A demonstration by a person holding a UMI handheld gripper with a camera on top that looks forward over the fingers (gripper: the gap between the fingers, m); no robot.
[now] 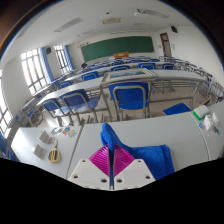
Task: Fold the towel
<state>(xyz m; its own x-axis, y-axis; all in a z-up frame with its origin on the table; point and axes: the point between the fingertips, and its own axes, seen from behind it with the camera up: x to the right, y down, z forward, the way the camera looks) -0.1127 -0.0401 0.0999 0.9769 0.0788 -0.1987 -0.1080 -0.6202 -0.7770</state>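
Room: a classroom, with a green chalkboard (118, 48) on the far wall and windows (36, 70) down one side; it serves only as backdrop to the work at the near table.
Chairs and desks: rows of blue chairs (130, 97) tucked behind pale desks fill the middle distance, well apart from the gripper.
Table: a pale table (85, 140) lies just ahead of the fingers and is, I judge, the surface where the folding is meant to happen.
Towel: the blue towel (148, 157) hangs bunched from between the fingers, one part rising in a peak above them and the rest draping to the side over the table's near edge; it looks lifted by an edge, likely so that it can be laid over itself.
Gripper: the gripper (110, 162) is clenched on the towel, its magenta pads (101, 160) drawn together with cloth pinched between them.
Small items: a yellow roll, perhaps tape (54, 155), lies on the table off to one side, and a white object with green (205, 117) stands on the other side; both are clear of the towel.
Writing: no brand, label or chalk text can be read anywhere; the chalkboard appears blank.
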